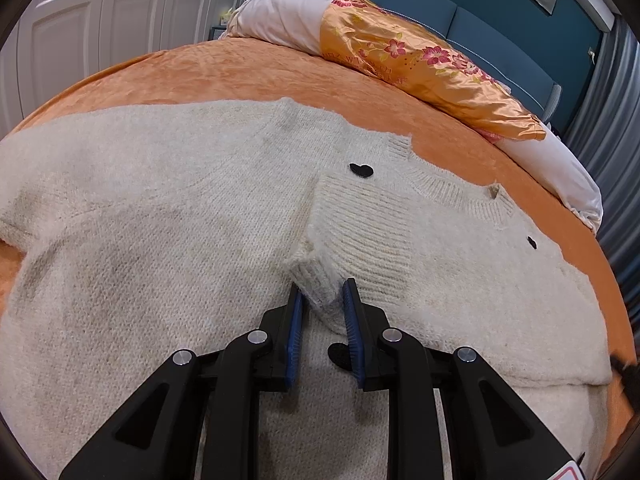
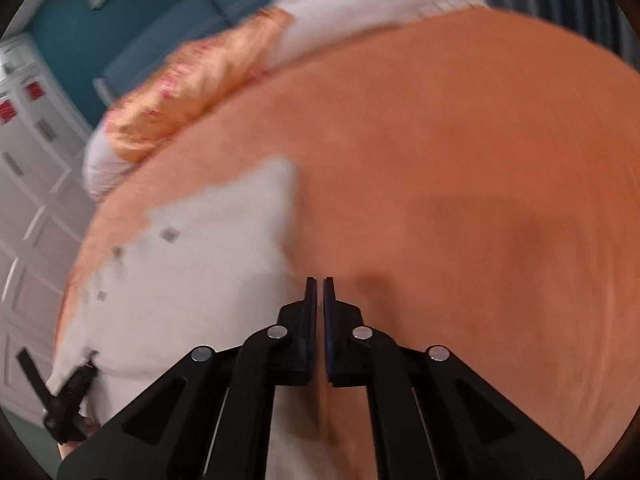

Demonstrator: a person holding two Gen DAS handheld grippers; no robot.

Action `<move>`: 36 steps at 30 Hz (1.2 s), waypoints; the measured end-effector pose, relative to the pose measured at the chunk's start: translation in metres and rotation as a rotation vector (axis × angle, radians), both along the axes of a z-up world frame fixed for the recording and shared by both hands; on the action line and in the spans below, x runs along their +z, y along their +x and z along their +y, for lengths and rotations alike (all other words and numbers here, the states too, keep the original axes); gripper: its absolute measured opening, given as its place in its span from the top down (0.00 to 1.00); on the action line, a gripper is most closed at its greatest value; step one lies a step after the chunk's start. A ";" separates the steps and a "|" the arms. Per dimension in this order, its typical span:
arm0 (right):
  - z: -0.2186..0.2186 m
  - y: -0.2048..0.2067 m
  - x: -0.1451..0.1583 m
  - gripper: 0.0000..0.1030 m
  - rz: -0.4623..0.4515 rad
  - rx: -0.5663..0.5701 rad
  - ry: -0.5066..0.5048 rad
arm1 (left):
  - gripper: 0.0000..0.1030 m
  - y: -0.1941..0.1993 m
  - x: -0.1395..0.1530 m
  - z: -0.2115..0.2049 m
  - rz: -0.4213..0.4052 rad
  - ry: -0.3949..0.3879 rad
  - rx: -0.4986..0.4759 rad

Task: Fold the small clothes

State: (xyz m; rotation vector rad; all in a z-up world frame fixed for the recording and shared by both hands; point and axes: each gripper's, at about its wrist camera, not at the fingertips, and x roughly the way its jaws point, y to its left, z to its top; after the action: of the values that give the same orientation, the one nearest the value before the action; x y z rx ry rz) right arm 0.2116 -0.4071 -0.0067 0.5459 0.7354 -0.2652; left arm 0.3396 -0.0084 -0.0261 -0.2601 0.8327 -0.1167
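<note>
A cream knitted sweater (image 1: 160, 220) with small black hearts lies spread on the orange bed cover (image 1: 200, 76). One sleeve is folded across its chest. My left gripper (image 1: 323, 292) is shut on the ribbed sleeve cuff (image 1: 316, 276), low over the sweater. In the blurred right wrist view the sweater (image 2: 200, 260) lies to the left. My right gripper (image 2: 319, 284) is shut and empty, above the bare cover by the sweater's right edge. The left gripper shows small at the lower left of the right wrist view (image 2: 68, 396).
A rolled orange flowered quilt with white ends (image 1: 400, 52) lies along the far side of the bed. Behind it is a blue headboard (image 1: 480, 20). White wardrobe doors (image 1: 100, 20) stand at the left, grey curtains (image 1: 612, 120) at the right.
</note>
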 end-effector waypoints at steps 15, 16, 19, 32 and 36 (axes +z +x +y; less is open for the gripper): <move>-0.036 0.123 -0.040 0.92 0.108 -0.006 0.022 | 0.78 0.001 -0.001 0.002 -0.006 -0.023 -0.005; -0.036 0.121 -0.038 0.92 0.093 -0.003 0.021 | 0.78 0.001 -0.001 0.002 -0.006 -0.019 -0.006; -0.027 0.106 -0.010 0.89 0.053 -0.008 0.026 | 0.78 0.001 -0.001 0.002 -0.006 -0.020 -0.006; 0.030 -0.004 -0.009 0.99 0.039 0.089 -0.087 | 0.78 0.001 -0.002 0.002 -0.006 -0.016 -0.005; 0.025 0.000 -0.029 0.99 0.087 0.060 -0.111 | 0.78 0.001 -0.002 0.002 -0.007 -0.017 -0.005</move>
State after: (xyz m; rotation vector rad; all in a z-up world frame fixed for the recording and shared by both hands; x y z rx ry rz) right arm 0.2116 -0.3820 -0.0359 0.4084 0.8153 -0.2737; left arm 0.3407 -0.0063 -0.0281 -0.2740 0.8261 -0.1294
